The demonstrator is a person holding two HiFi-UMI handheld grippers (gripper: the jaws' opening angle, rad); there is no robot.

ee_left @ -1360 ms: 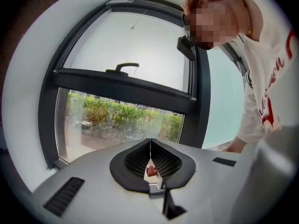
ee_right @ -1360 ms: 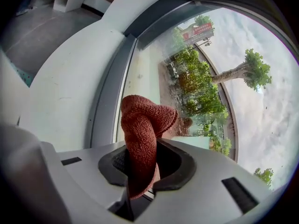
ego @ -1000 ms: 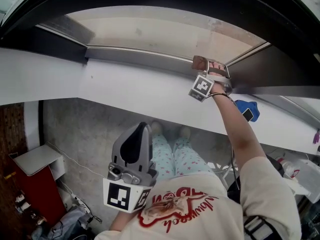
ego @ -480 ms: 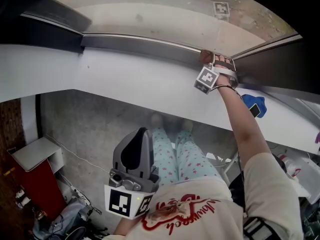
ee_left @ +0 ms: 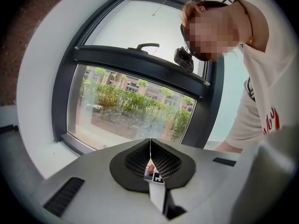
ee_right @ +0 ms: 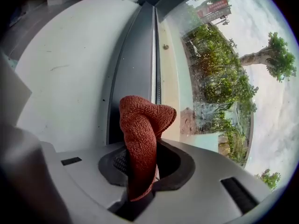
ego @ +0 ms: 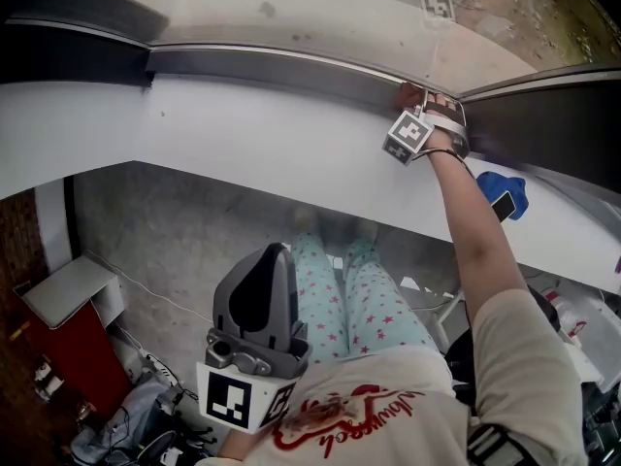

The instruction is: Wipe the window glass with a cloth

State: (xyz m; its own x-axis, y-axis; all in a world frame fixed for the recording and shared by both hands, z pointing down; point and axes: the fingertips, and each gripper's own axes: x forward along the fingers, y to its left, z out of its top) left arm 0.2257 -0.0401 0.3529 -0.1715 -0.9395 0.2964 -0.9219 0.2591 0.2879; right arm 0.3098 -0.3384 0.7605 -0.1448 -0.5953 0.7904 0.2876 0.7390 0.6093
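one soft, light cloth [ee_right: 140, 120] is clamped in your right gripper [ee_right: 148, 149] fingers, beside the window glass [ee_right: 210, 73] at its lower frame. it flops, so grip its bunched fold. your left gripper [ee_left: 150, 148] fingers are together and empty.

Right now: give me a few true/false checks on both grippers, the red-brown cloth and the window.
1. The right gripper is shut on the rust-red knitted cloth. True.
2. The left gripper has its jaws apart. False: they are together, with nothing between them.
3. The cloth is up by the grey bottom rail, next to the window glass. True.
4. The left gripper is up at the glass too. False: it hangs low, in front of the person's torso.
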